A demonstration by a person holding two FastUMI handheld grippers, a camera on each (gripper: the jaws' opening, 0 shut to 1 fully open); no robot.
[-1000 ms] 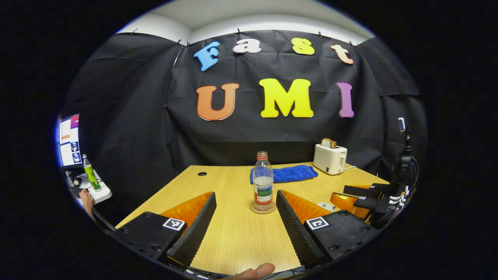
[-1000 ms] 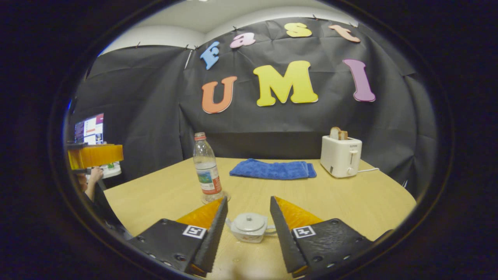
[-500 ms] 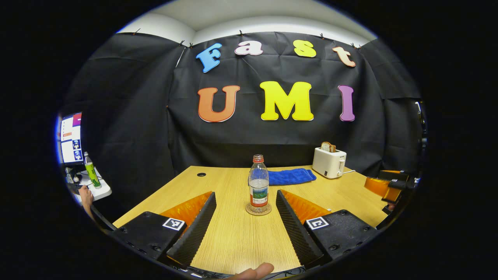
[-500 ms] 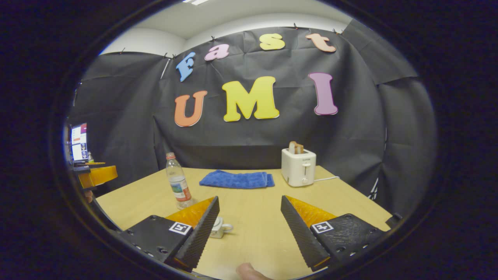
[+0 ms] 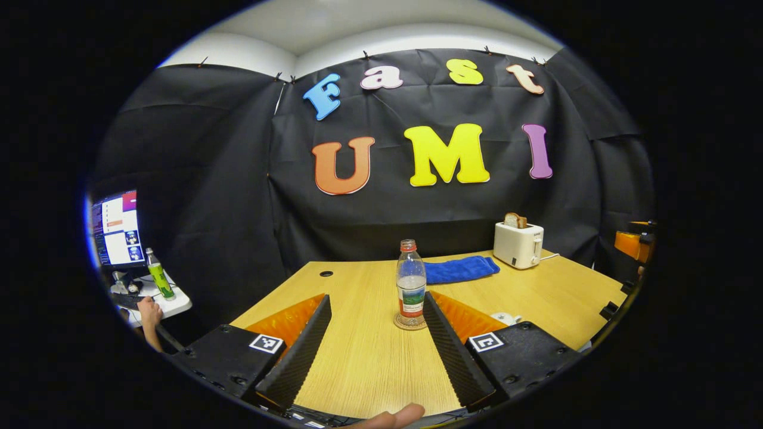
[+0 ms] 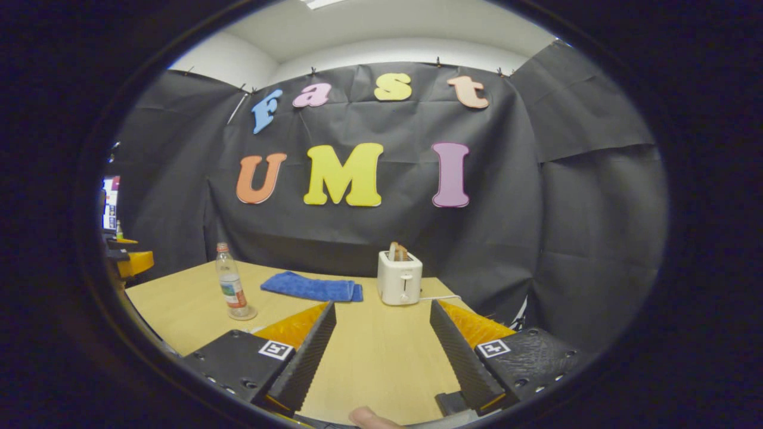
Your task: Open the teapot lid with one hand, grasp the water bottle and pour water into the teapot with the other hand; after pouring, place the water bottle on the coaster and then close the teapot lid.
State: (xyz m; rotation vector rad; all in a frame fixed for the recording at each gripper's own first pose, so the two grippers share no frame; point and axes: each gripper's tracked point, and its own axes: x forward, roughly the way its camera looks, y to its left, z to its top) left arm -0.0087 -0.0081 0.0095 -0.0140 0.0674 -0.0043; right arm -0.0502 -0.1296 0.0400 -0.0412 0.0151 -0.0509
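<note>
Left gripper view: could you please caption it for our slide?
Open hand-held gripper faces water bottle standing on coaster.

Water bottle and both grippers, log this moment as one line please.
water bottle: upright on coaster, capped | left gripper: open, empty, aimed at bottle | right gripper: open, empty | table: towel, toaster

Each claw [image 5: 375,339] has black screw-studded mounts with square black-and-white markers and translucent orange, ribbed-faced wedge fingers.
</note>
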